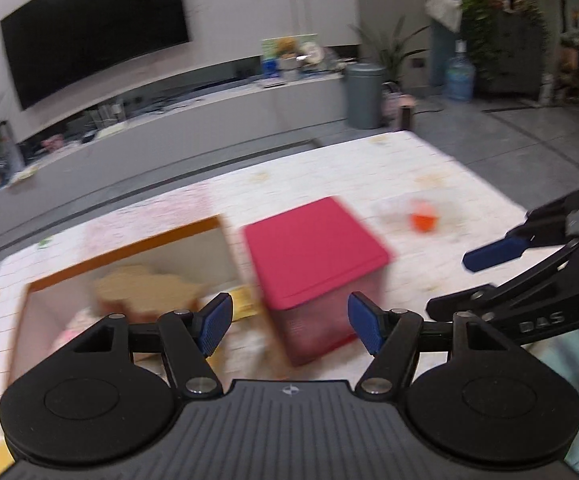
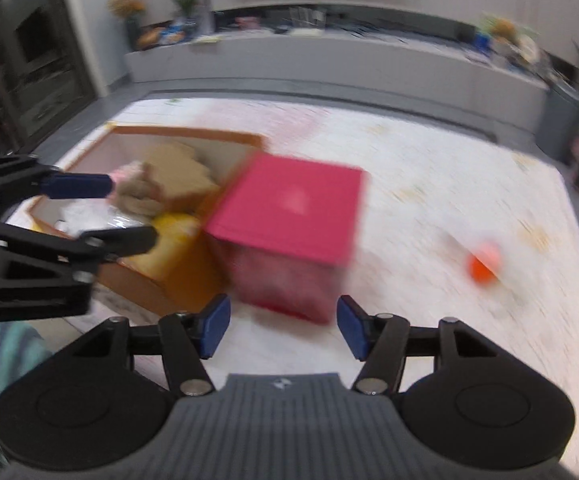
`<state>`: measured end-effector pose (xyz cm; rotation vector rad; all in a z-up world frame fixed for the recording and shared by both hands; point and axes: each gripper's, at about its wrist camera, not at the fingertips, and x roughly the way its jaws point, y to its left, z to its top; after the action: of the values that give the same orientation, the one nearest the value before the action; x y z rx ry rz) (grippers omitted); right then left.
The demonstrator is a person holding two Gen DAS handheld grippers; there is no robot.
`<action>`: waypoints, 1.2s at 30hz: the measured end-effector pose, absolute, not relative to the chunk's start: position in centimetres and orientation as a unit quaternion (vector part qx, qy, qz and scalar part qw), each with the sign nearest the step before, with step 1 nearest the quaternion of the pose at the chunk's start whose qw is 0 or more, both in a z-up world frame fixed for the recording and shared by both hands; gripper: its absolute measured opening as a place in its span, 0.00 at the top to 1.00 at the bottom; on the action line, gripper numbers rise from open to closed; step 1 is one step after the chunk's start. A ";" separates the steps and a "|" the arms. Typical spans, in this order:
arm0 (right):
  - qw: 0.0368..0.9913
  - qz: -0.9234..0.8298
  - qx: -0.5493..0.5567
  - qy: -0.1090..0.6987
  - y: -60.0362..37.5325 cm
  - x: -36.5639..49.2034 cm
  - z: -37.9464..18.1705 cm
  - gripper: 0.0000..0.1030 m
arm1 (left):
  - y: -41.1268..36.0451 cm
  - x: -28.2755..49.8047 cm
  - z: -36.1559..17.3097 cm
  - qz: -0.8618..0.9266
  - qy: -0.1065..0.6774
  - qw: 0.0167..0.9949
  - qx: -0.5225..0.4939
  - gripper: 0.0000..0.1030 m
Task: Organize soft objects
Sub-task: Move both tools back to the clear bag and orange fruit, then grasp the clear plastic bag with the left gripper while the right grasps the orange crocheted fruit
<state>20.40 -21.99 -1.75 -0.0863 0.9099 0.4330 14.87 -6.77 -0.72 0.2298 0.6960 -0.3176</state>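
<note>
A large dark television (image 1: 93, 28) hangs on the pale wall above a long low grey cabinet (image 1: 217, 120) cluttered with small items. Beside it stand a grey bin (image 1: 363, 94), leafy houseplants (image 1: 395, 50) and a blue water bottle (image 1: 459, 76).

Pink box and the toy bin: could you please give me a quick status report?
Left tongs open, empty. Right tongs open, empty. Pink box lidded, beside the orange-rimmed bin of soft toys. Small orange thing loose on the mat.
</note>
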 end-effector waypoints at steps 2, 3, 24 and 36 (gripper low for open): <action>0.875 0.185 -0.032 0.447 -24.2 20.2 -2.5 0.42 | -8.7 15.3 -1.1 -0.174 0.339 0.917 0.117 0.25; 0.875 0.173 -0.031 0.451 -25.3 20.2 -2.9 0.42 | -9.6 15.5 -1.3 -0.180 0.339 0.915 0.122 0.25; 0.861 0.095 -0.055 0.497 -37.4 29.5 -7.8 0.36 | -26.8 26.9 -8.5 -0.292 0.335 0.816 0.370 0.27; 0.847 0.099 -0.054 0.520 -38.6 36.2 -12.1 0.46 | -31.5 34.0 -15.6 -0.305 0.330 0.730 0.515 0.27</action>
<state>36.21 -38.56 -12.06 -0.1133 1.0957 0.2091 34.04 -31.50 -15.56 1.1343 0.7275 -0.6706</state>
